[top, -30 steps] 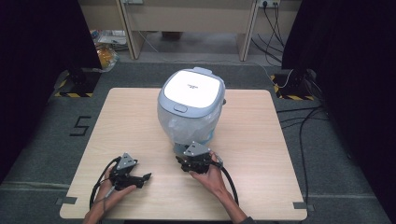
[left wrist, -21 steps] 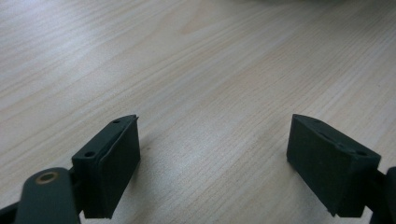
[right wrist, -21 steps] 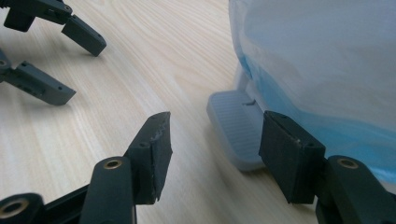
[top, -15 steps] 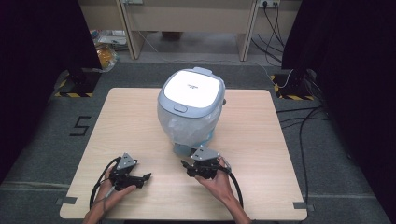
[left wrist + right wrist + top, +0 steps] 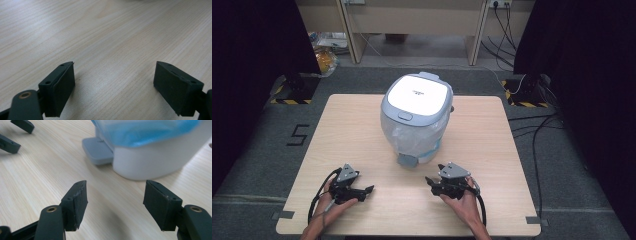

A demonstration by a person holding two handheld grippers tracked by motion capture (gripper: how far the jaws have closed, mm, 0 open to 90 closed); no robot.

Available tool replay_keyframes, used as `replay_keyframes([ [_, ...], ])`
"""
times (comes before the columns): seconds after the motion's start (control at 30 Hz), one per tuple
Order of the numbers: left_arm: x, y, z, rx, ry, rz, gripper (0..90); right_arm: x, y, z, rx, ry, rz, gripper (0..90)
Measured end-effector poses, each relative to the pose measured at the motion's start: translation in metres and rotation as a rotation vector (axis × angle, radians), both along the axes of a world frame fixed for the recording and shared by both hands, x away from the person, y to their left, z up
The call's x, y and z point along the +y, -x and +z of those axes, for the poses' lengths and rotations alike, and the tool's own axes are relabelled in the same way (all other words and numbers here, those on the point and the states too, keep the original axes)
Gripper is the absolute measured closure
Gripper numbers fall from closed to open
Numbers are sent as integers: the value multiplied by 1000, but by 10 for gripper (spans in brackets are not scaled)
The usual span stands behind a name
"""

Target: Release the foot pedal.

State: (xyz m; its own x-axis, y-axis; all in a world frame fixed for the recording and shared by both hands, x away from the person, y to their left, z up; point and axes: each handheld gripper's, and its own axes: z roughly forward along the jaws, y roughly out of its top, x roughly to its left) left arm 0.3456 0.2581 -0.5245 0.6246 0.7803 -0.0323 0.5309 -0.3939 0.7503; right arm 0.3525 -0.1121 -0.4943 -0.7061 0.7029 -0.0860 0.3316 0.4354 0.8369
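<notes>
The right tongs (image 5: 432, 182) have drawn back from the bin (image 5: 416, 118) toward the person, and their jaws have just been opening; nothing is between them. The bin, with a plastic bag (image 5: 409, 135) under its lid, stands in the middle of the desk (image 5: 492, 140). The left tongs (image 5: 368, 190) rest near the desk's front-left edge, wide open and empty.

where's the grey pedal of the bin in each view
High view: the grey pedal sits at the centre, at the bin's near base, between the two tongs.
Left gripper view: not in it.
Right gripper view: the pedal lies upper middle, left of the bin's white base.
Shared landmark: the blue bag liner over the bin's wall.
</notes>
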Motion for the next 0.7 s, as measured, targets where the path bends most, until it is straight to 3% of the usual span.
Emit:
replay_keyframes([
  [0.23,0,0,0,0,0,0,167,-21,9,-7,33,1,-53,266],
  [0.43,0,0,0,0,0,0,167,-32,12,-13,71,14,-85,252],
  [0.47,0,0,0,0,0,0,167,-34,13,-14,76,34,-89,252],
  [0.7,0,0,0,0,0,0,167,-44,18,-18,112,35,-111,253],
])
